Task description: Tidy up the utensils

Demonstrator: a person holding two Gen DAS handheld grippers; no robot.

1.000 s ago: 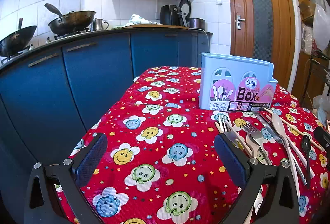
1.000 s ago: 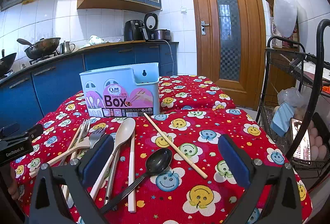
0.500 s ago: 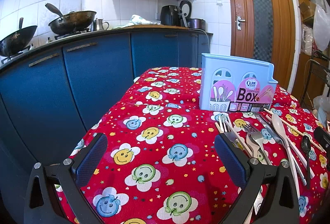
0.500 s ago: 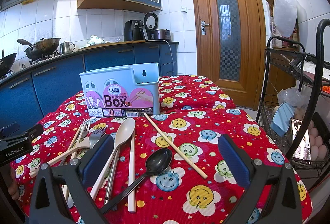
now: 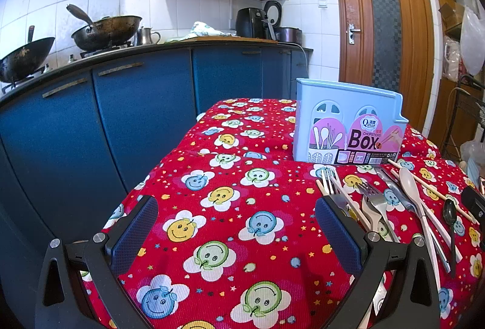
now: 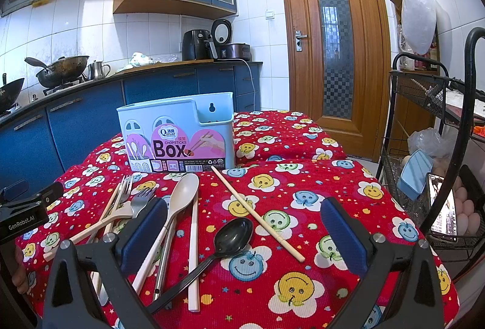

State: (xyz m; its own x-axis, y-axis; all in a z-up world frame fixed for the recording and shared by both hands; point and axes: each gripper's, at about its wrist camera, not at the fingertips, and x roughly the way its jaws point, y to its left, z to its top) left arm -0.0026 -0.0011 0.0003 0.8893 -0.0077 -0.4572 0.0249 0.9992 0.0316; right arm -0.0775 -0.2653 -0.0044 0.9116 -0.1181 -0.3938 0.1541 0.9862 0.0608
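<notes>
One red smiley-print woven cloth (image 6: 303, 141) covers my whole table. On it stands the pale blue plastic box (image 6: 178, 132); I cannot see its inside. Just before it lie loose utensils: cream spoon (image 6: 182, 198), metal forks (image 6: 136, 195), wooden chopstick (image 6: 257, 213), black spoon (image 6: 233, 235). Left gripper (image 5: 236, 235) and right gripper (image 6: 244, 235) both gape, holding nothing. Nothing has moved since earlier.

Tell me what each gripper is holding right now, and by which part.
Nothing is held. The left gripper and the right gripper are both open with only tablecloth between their pads. The black spoon, chopstick and other utensils lie loose on the table.
</notes>
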